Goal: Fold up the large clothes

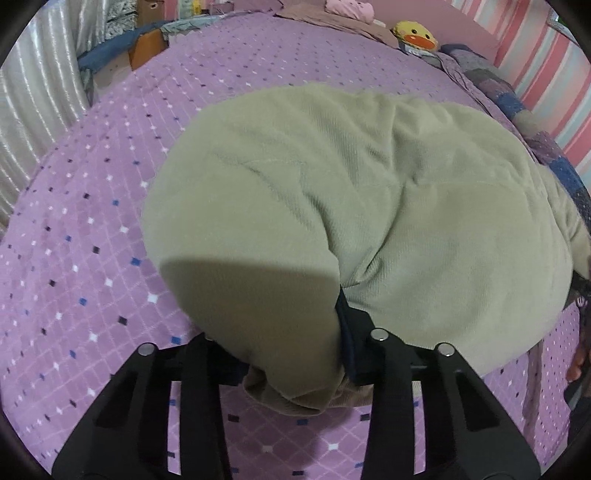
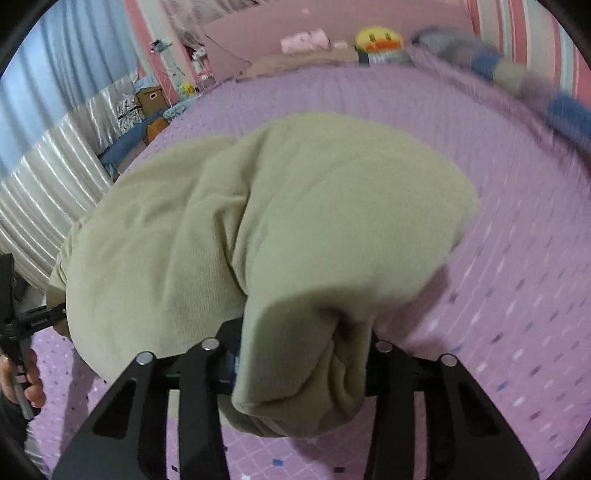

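A purple diamond-patterned bedspread (image 1: 92, 229) serves as the folding surface, left bare around the work so the cloth can be laid back flat. On it, the beige garment (image 1: 369, 206) is spread and bunched, its near edge raised off the bed at two spots, apparently so that this edge can be carried over the rest as a fold. The left gripper (image 1: 295, 354) is clamped on one gathered corner, and the right gripper (image 2: 299, 354) is clamped on the other, thick wads of cloth being pinched between each pair of jaws. A yellow duck toy (image 1: 415, 35) is kept far off by the headboard.
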`<state>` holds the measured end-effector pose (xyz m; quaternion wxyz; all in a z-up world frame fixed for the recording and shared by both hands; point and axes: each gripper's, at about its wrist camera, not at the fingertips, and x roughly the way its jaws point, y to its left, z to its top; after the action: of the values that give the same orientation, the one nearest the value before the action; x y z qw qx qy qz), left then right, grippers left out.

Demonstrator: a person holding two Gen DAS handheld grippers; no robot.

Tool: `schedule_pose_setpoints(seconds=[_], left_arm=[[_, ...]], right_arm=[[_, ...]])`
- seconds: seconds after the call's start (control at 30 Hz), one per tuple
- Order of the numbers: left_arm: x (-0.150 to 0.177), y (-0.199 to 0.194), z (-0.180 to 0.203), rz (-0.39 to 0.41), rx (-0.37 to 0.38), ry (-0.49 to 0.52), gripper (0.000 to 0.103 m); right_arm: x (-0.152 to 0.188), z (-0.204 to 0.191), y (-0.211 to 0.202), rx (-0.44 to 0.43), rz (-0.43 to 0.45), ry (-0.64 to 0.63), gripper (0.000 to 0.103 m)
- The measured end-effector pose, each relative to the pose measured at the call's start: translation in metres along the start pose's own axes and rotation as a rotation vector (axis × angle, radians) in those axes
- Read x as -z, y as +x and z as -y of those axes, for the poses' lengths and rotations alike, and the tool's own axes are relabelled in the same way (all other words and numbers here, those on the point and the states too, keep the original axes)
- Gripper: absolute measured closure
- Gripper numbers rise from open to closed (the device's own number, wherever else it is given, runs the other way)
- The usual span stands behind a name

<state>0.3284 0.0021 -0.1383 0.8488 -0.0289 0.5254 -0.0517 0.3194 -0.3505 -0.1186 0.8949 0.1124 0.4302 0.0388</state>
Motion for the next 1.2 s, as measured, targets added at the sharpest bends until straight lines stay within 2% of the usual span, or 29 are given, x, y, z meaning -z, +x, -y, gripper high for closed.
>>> schedule_pose_setpoints(seconds=[0.13, 0.27, 0.33, 0.47, 0.6, 0.7, 0.8, 0.9, 1.0, 1.07, 1.2], left_arm=[[0.001, -0.028, 0.011, 0.059, -0.053, -0.017, 0.072], [0.019, -0.066, 0.032, 0.116, -0.073, 0.014, 0.073], [0.035, -0.089, 0.037, 0.142, -0.063, 0.025, 0.073], [0.07, -0.131, 0.057, 0.195, -0.025, 0.061, 0.073], [0.116, -0.16, 0.068, 0.219, 0.017, 0.07, 0.073], [0.149, -0.165, 0.067, 0.21, 0.039, 0.068, 0.072], [0.185, -0.151, 0.067, 0.151, 0.035, 0.083, 0.072], [0.198, -0.136, 0.057, 0.112, 0.036, 0.067, 0.071], [0.207, -0.13, 0.054, 0.114, 0.036, 0.084, 0.069], [0.209, -0.127, 0.055, 0.119, 0.016, 0.097, 0.068], [0.213, -0.127, 0.047, 0.131, 0.023, 0.078, 0.061]], right_arm=[[-0.028, -0.043, -0.046, 0.072, 0.107, -0.168, 0.066], [-0.02, -0.06, -0.103, 0.102, 0.202, -0.27, 0.066], [-0.016, -0.061, -0.129, 0.117, 0.235, -0.29, 0.066], [0.012, -0.043, -0.186, 0.134, 0.288, -0.285, 0.067], [0.049, -0.01, -0.216, 0.109, 0.291, -0.239, 0.066], [0.089, 0.022, -0.205, 0.101, 0.22, -0.197, 0.066], [0.123, 0.045, -0.174, 0.1, 0.125, -0.159, 0.065], [0.153, 0.07, -0.151, 0.076, 0.043, -0.089, 0.062], [0.163, 0.084, -0.146, 0.044, 0.03, -0.041, 0.059], [0.163, 0.086, -0.143, 0.043, 0.021, -0.044, 0.056], [0.164, 0.088, -0.139, 0.048, 0.006, -0.043, 0.051]])
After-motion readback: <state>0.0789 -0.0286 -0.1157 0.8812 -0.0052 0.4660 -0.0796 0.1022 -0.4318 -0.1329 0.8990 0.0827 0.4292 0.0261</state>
